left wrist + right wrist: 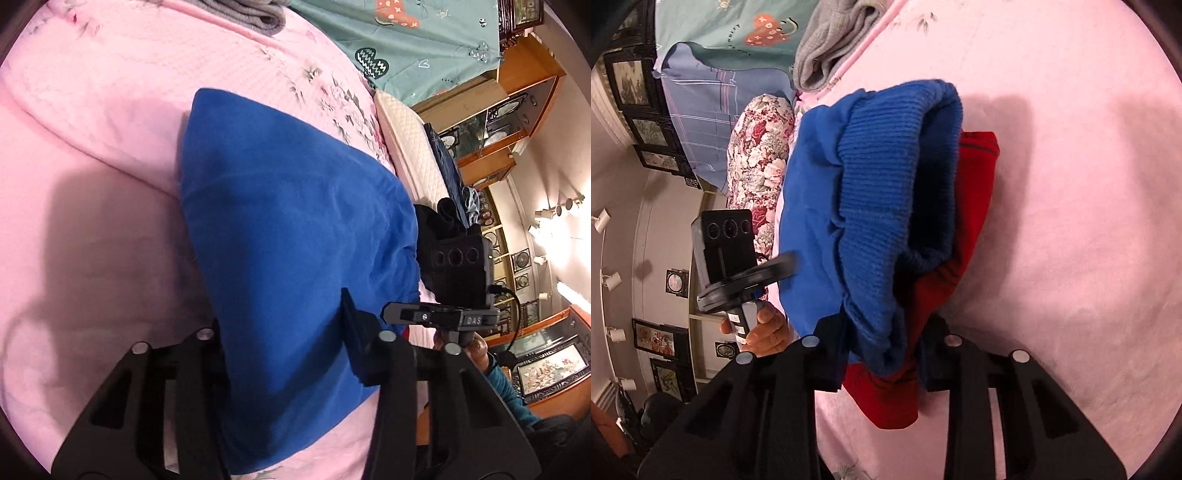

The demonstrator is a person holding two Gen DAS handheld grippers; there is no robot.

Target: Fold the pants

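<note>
Left claw (284,332) pinches soft blue fleece pants (288,206); right claw (882,354) pinches their ribbed knit waistband (886,177) plus red cloth (975,192), above quilted pink bedspread (92,147).

Bright indoor light; soft shadows on bedspread (92,229); fisheye-warped edges.

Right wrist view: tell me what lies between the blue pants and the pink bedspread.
A folded red garment lies under the blue pants, on the pink bedspread. It shows only in the right wrist view; both sit between the right claw fingers.
</note>
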